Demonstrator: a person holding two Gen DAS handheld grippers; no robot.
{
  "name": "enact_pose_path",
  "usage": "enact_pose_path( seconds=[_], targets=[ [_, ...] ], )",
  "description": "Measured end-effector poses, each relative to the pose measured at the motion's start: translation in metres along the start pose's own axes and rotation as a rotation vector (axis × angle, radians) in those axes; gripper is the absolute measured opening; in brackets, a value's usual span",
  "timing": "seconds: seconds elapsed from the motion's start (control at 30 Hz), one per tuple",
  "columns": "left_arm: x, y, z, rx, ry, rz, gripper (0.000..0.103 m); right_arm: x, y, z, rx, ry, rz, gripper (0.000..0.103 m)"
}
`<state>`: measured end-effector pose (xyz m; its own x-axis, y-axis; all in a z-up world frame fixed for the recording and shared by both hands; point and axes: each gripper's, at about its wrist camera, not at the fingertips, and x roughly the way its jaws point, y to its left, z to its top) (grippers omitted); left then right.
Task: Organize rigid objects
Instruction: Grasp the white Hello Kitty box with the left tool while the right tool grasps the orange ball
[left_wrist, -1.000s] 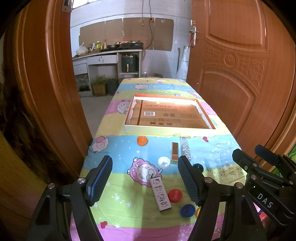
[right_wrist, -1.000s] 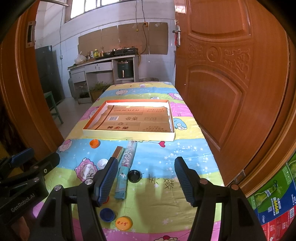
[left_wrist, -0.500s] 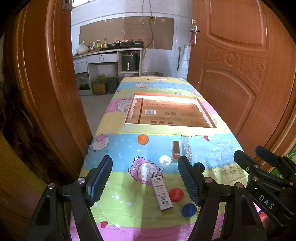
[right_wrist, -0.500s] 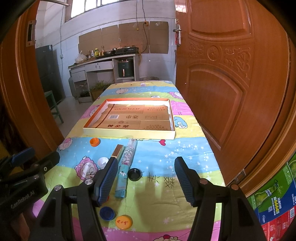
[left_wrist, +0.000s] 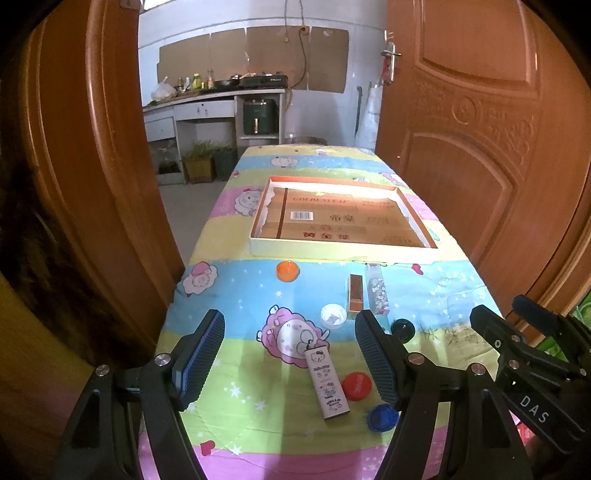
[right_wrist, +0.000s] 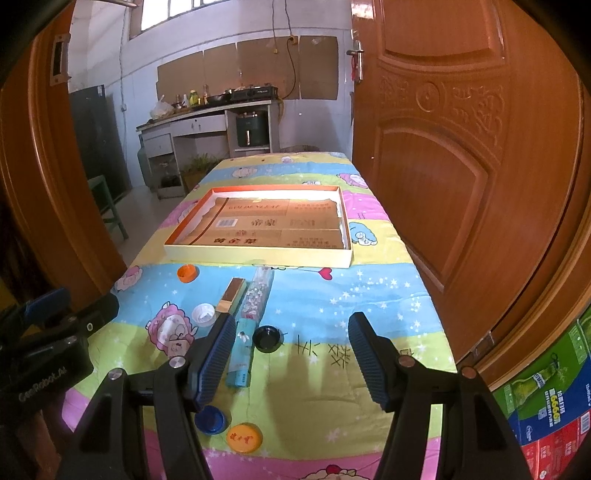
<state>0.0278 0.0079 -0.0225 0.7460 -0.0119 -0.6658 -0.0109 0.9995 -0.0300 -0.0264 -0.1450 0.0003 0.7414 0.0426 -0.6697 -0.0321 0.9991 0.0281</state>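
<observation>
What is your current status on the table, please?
Left gripper open, empty. Right gripper open, empty. Caps and small boxes loose on the tablecloth; shallow cardboard tray holds none yet. Nothing blocking the tray.

Both fisheye views look forward and slightly down along the table (left_wrist: 229, 295), from above its near end, toward the kitchen counter (left_wrist: 207, 99) at upper centre. The left wrist view sits further left, with the other gripper at its lower right. The right wrist view mirrors this. Both share the shallow box (left_wrist: 343, 251) (right_wrist: 258, 254) at frame centre and the scattered caps below it.
</observation>
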Motion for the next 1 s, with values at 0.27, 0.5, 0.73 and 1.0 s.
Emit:
enact_pose_path(
  seconds=[0.27,0.5,0.73,1.0],
  targets=[
    [0.016,0.007,-0.012,-0.003,0.04,-0.014,0.075,0.009,-0.001,-0.021,-0.017,0.043,0.026,0.063],
    [0.034,0.003,-0.031,0.015,0.09,-0.045,0.075,0.018,0.006,-0.051,-0.049,0.101,0.076,0.063],
    [0.062,-0.001,-0.042,-0.028,0.15,-0.046,0.068,0.026,0.011,-0.075,-0.071,0.16,0.119,0.063],
    [0.096,-0.007,-0.046,-0.095,0.234,-0.062,0.063,0.033,0.012,-0.082,-0.067,0.187,0.158,0.064]
  ],
)
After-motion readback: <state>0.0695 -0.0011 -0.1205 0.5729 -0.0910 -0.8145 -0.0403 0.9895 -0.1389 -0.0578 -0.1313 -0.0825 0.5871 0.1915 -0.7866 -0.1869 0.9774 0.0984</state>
